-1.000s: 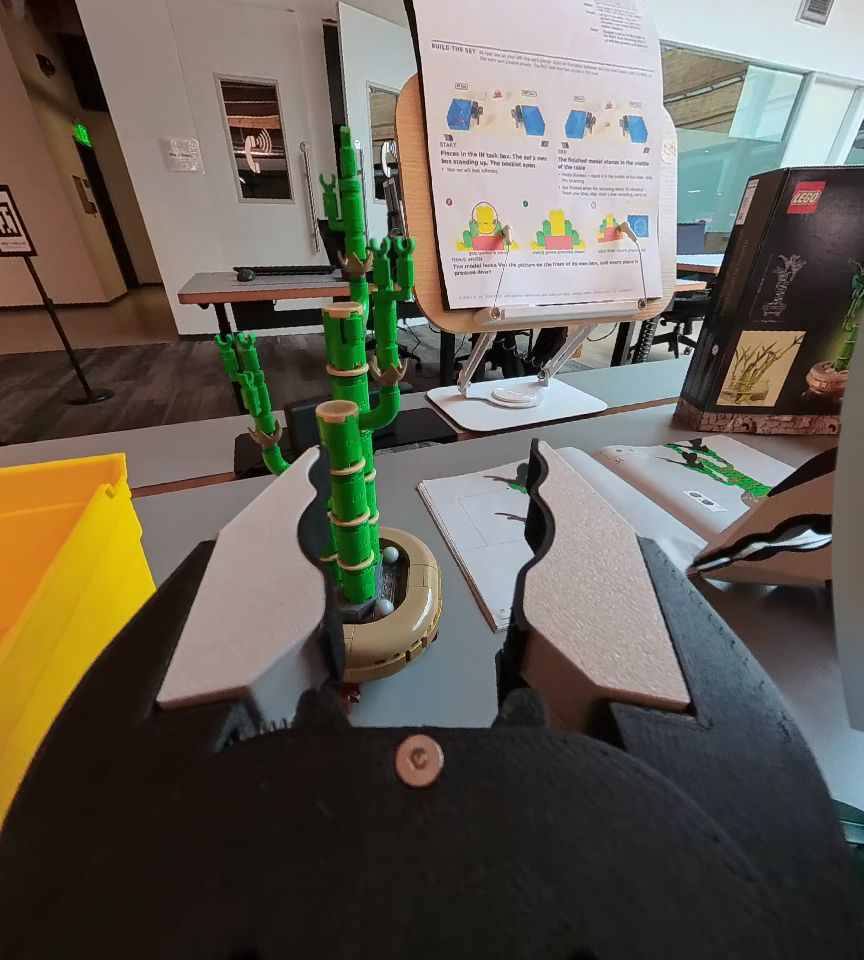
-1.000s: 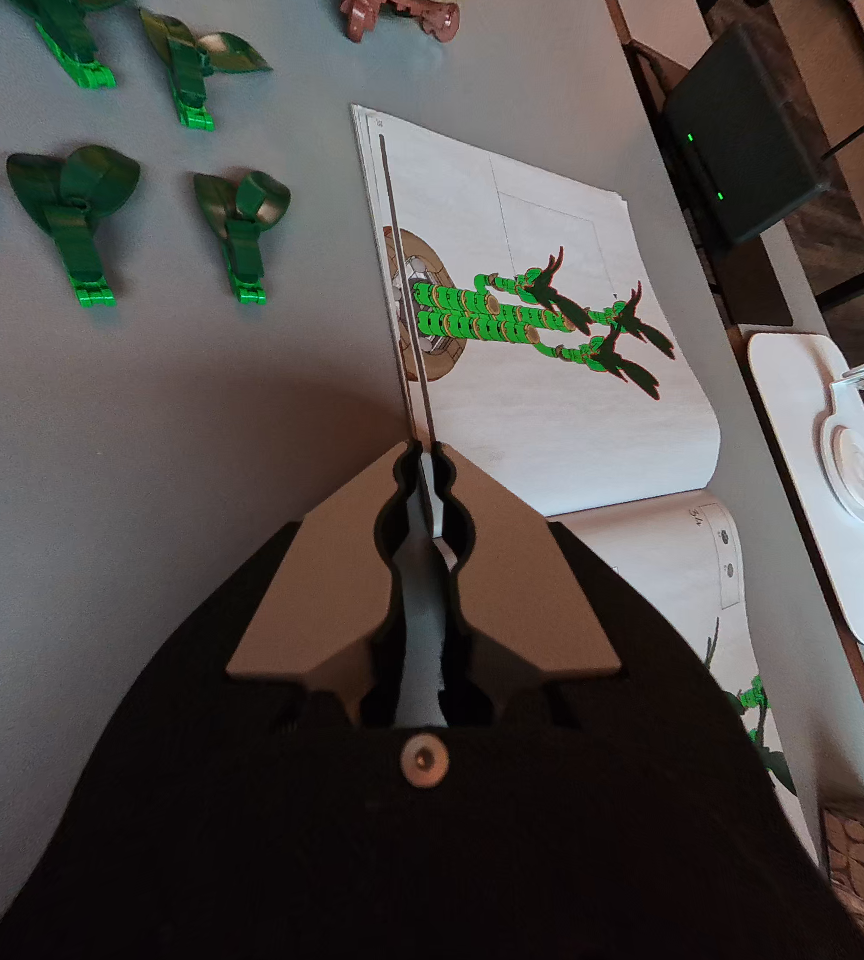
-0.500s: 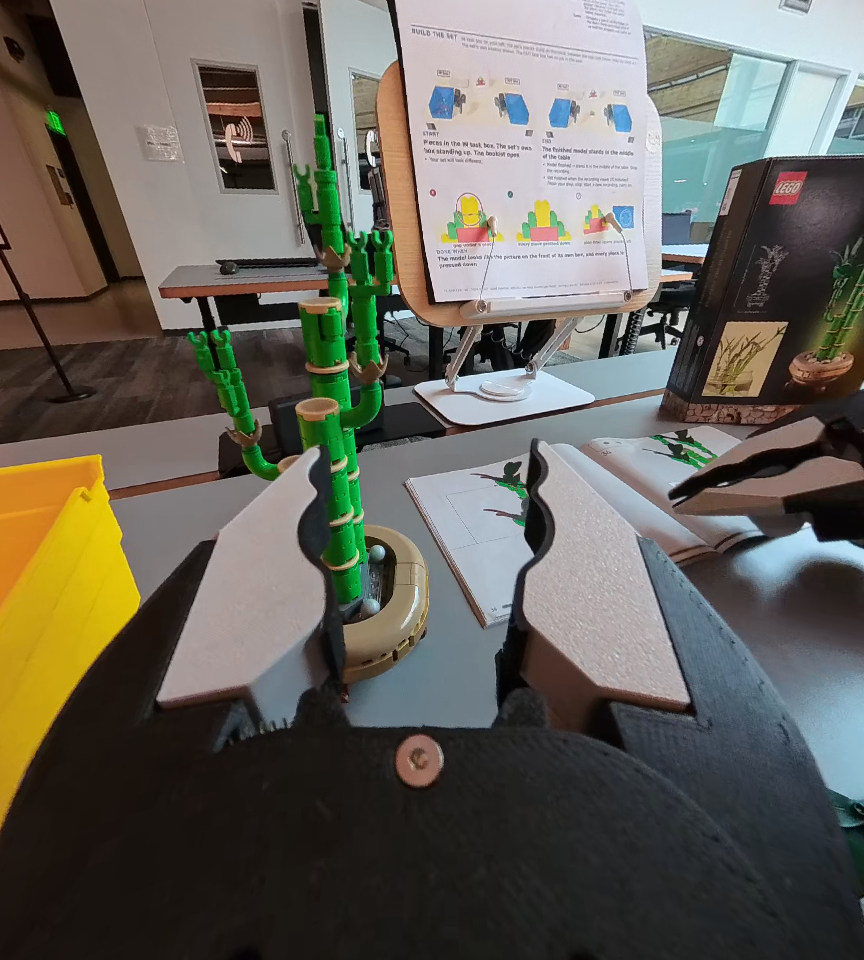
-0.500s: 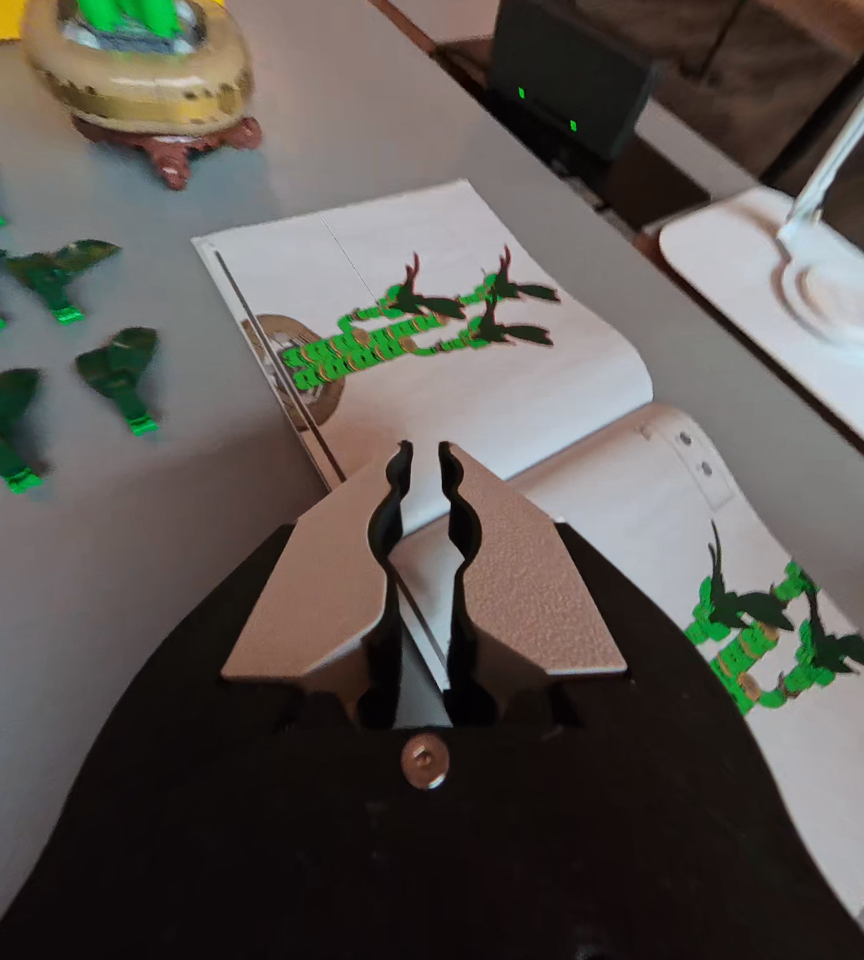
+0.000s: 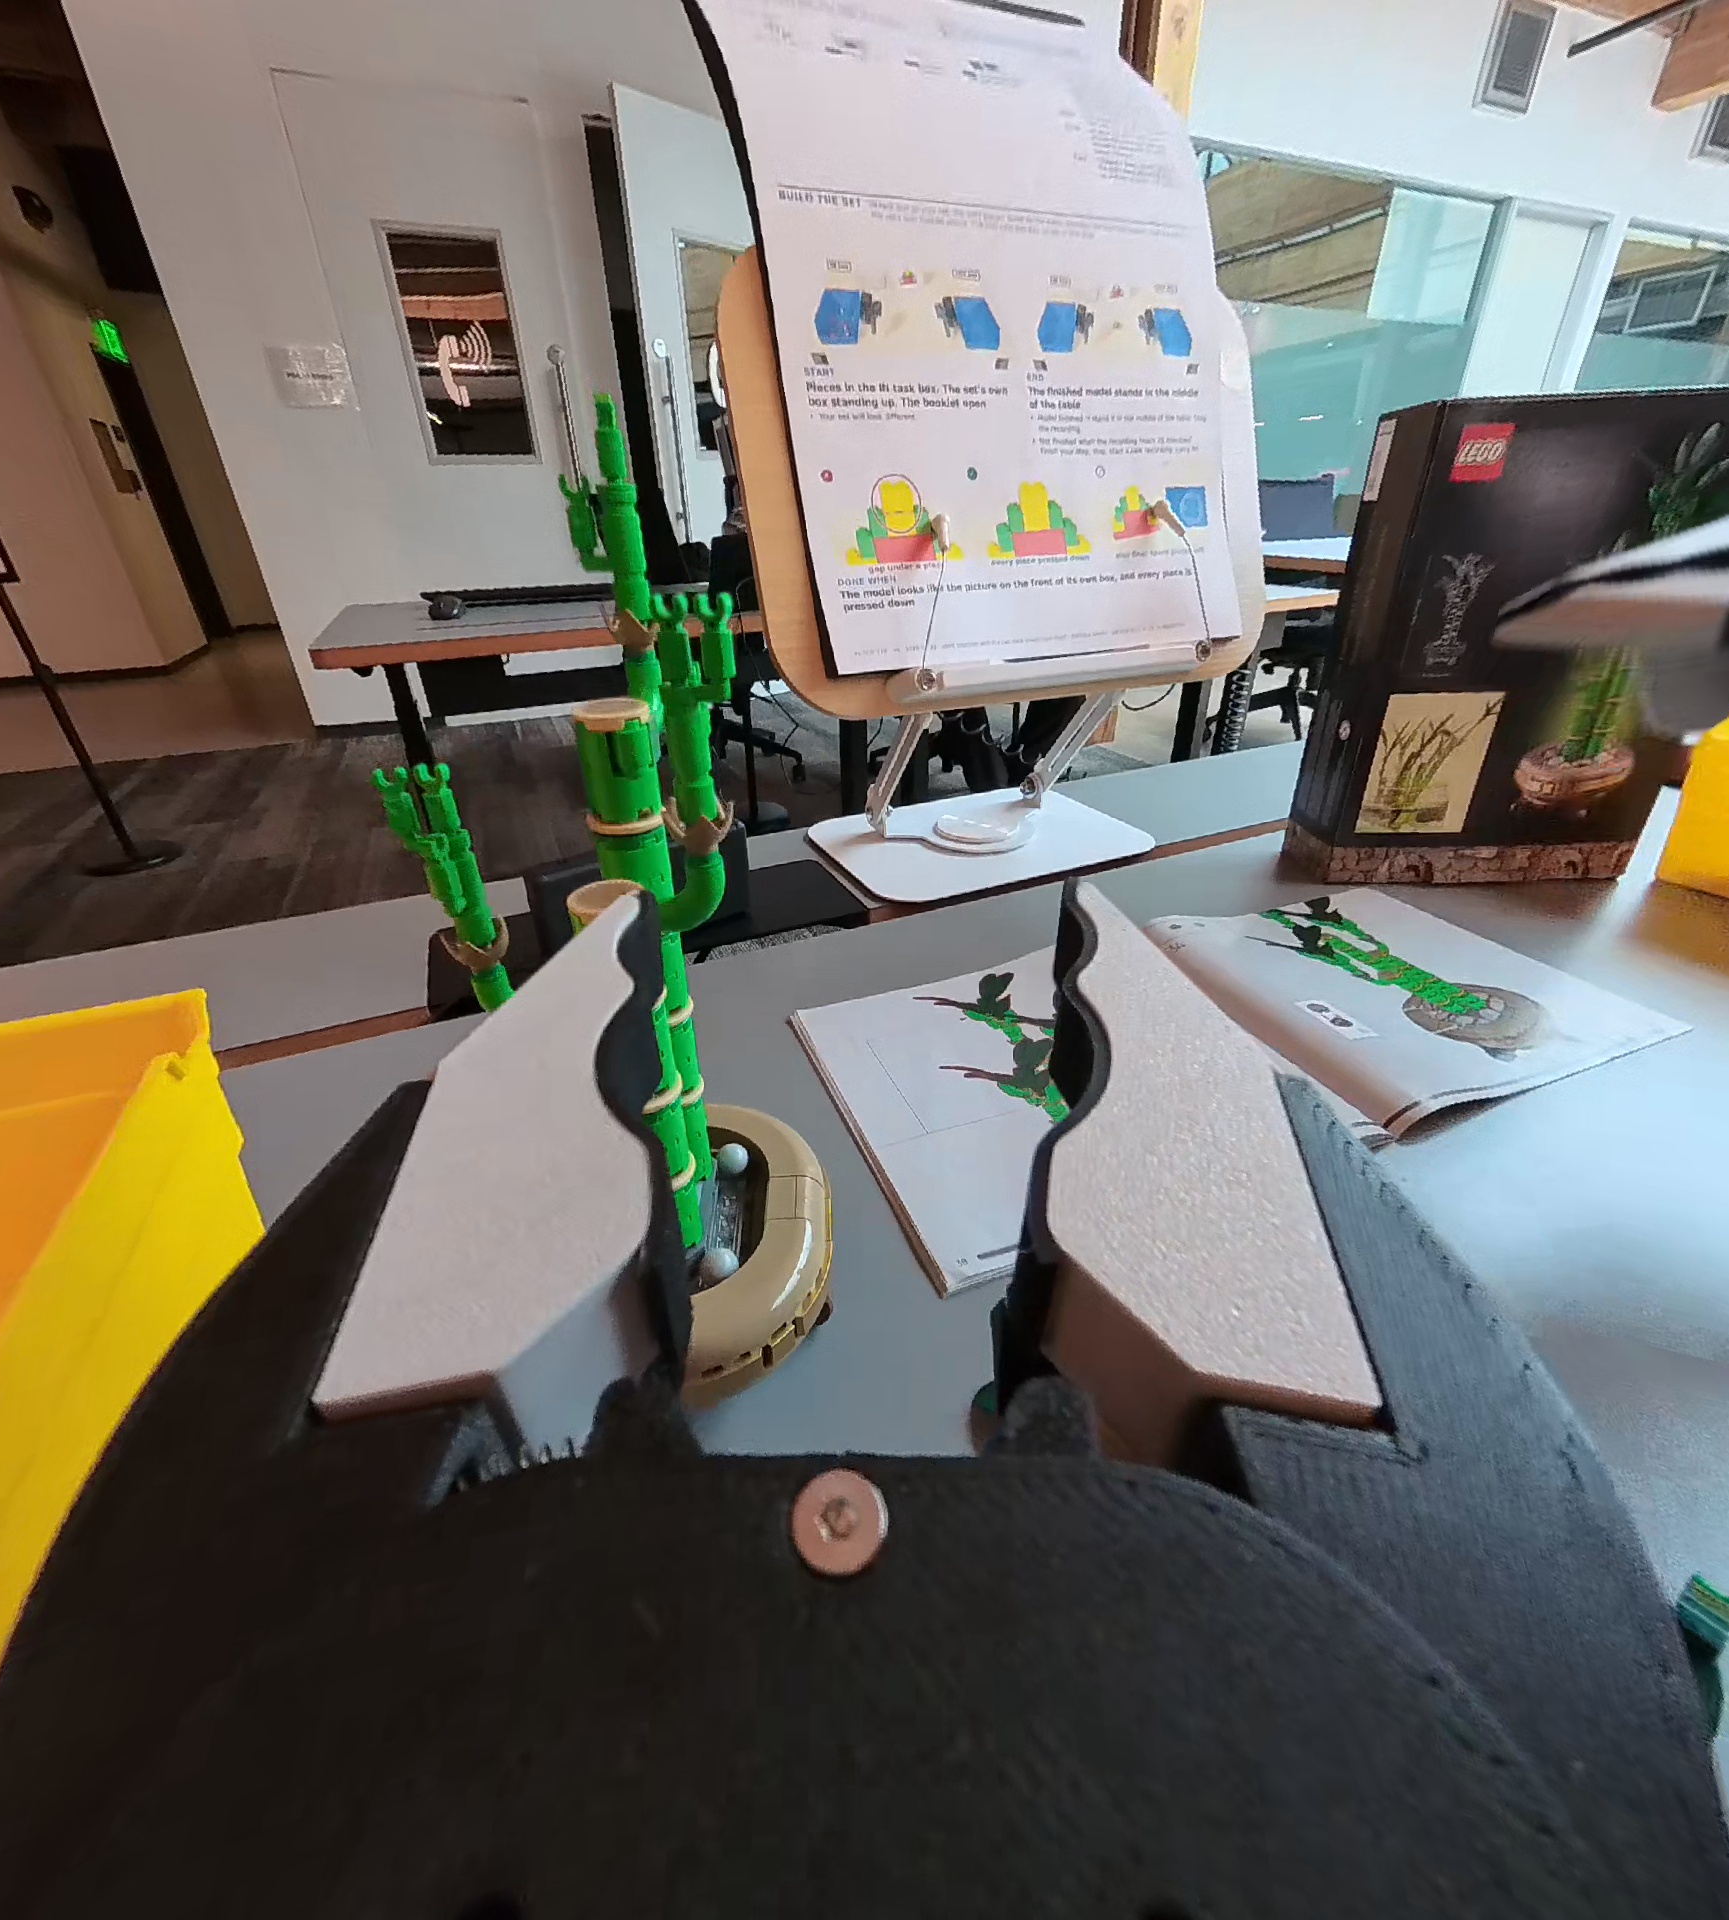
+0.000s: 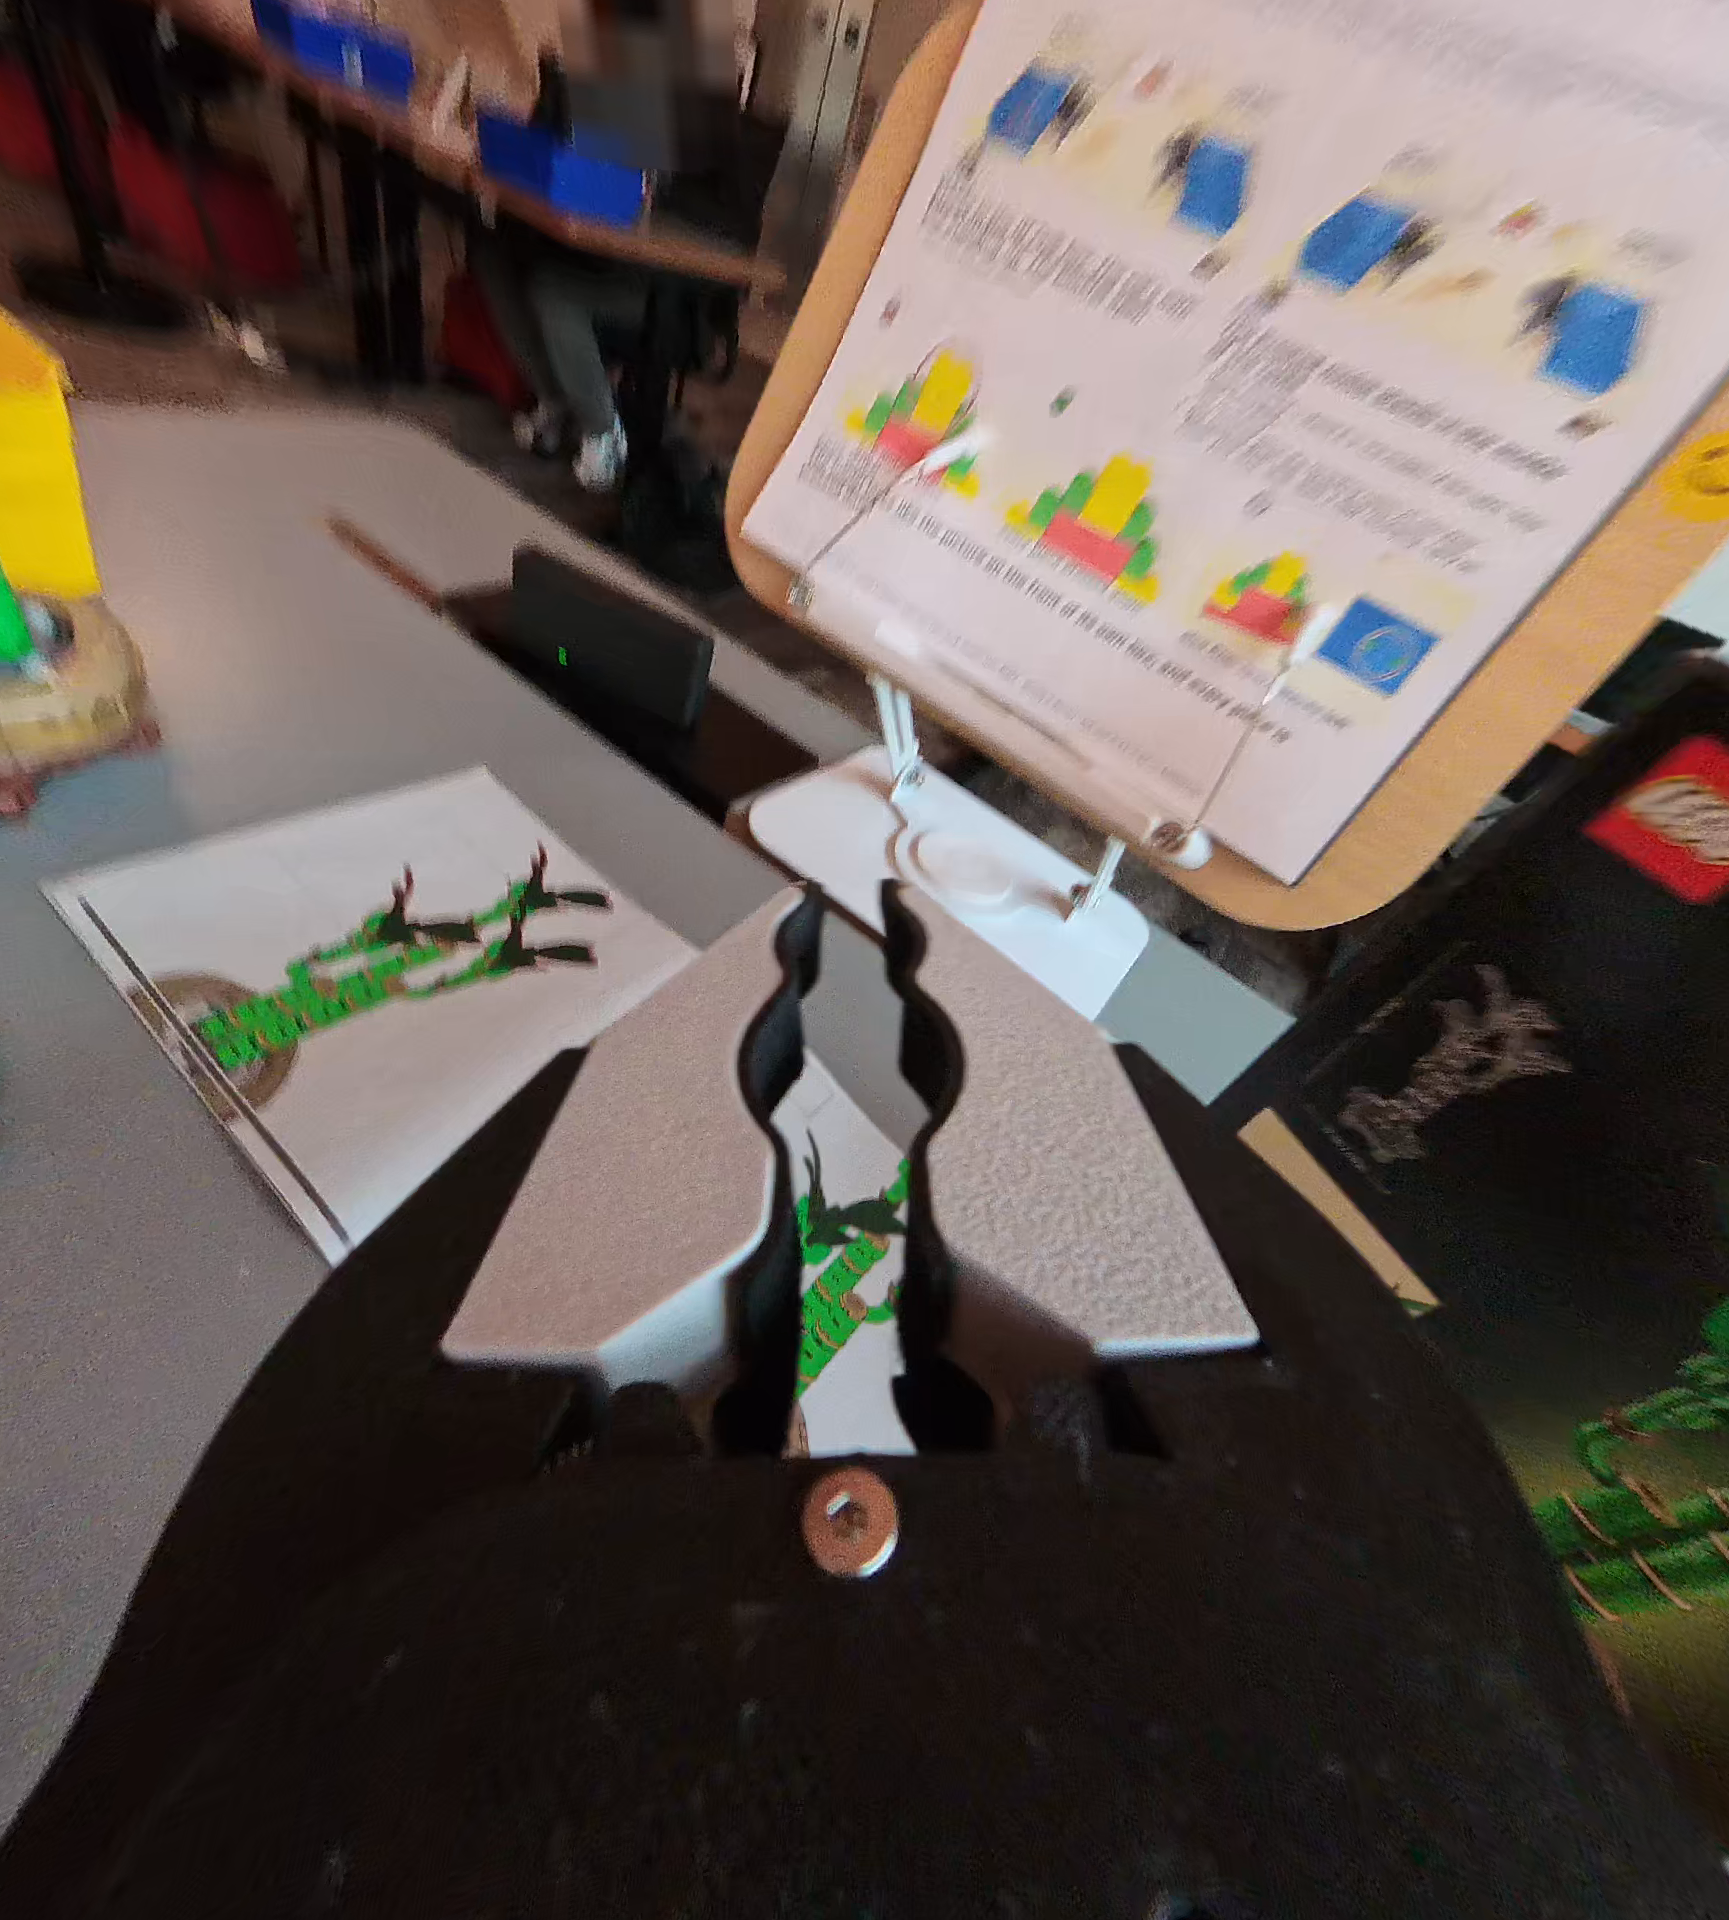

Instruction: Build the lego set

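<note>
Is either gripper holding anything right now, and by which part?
Nothing is held. The left gripper is wide open and empty; the right gripper has a small empty gap.

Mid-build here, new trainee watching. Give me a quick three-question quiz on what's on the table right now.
1. True or false: the left gripper holds a brick.
2. The open booklet lies on which side of the bamboo model in the left wrist view: A left, B right?
3. What colour is the bin beside the model?

Key: 1 false, it is open and empty. 2 B. 3 yellow.
</note>
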{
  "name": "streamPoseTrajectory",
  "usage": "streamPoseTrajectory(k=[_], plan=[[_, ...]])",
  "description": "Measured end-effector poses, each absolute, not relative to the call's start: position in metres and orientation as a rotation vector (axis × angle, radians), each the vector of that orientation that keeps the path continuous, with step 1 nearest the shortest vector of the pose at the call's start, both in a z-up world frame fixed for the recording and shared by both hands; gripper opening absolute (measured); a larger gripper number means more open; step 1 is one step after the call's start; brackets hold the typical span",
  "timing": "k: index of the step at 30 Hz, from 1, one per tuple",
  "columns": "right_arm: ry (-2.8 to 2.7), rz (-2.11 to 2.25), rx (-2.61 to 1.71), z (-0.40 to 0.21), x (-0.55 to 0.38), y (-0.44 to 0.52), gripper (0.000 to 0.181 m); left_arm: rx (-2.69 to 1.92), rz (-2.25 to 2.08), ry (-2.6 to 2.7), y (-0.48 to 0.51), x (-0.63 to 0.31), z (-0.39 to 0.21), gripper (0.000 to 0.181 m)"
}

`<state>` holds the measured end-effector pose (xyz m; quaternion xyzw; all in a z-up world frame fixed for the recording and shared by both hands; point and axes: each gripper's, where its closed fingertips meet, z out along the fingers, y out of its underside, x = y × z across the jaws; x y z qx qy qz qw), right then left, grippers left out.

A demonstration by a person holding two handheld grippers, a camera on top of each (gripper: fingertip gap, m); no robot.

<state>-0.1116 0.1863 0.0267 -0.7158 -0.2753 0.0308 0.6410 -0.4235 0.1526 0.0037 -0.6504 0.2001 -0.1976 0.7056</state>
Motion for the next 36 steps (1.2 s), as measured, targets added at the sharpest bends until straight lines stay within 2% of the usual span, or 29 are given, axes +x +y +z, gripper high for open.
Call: streamPoseTrajectory(k=[3,6,10,13,15,18,21,24,25,27,32,36], plan=[[-0.621,0.241,-1.622,0.039,-0.111,0.172,0.047,-1.448,-0.434,0.462,0.152,-0.420,0.003,0.076],[-0.811,0.590,-1.646,0.009,-0.162,0.143,0.044,-1.448,-0.420,0.482,0.152,-0.417,0.002,0.076],[-1.261,1.268,-1.659,-0.056,-0.271,0.046,0.038,-1.470,-0.419,0.509,0.154,-0.412,-0.006,0.075],[-1.669,1.093,-1.802,-0.123,-0.301,0.010,0.037,-1.484,-0.418,0.542,0.155,-0.407,-0.012,0.076],[-1.767,0.980,-1.787,-0.139,-0.310,0.003,0.028,-1.479,-0.406,0.556,0.154,-0.406,-0.012,0.076],[-1.742,0.938,-1.710,-0.134,-0.318,0.001,0.023,-1.463,-0.397,0.562,0.152,-0.407,-0.008,0.076],[-1.764,0.808,-1.703,-0.140,-0.312,0.010,0.025,-1.450,-0.386,0.564,0.151,-0.409,-0.004,0.075],[-1.799,0.866,-1.728,-0.148,-0.313,0.002,0.025,-1.443,-0.371,0.548,0.151,-0.415,-0.001,0.075],[-1.819,0.860,-1.739,-0.152,-0.313,0.000,0.022,-1.437,-0.365,0.537,0.151,-0.419,0.002,0.075],[-1.850,0.826,-1.728,-0.157,-0.313,-0.001,0.006,-1.409,-0.337,0.498,0.150,-0.432,0.012,0.075],[-1.868,0.838,-1.678,-0.150,-0.312,-0.005,0.006,-1.257,-0.261,0.267,0.135,-0.499,0.056,0.073],[-1.800,0.849,-1.602,-0.126,-0.312,0.001,0.006,-1.286,-0.398,0.220,0.133,-0.515,0.051,0.068]])
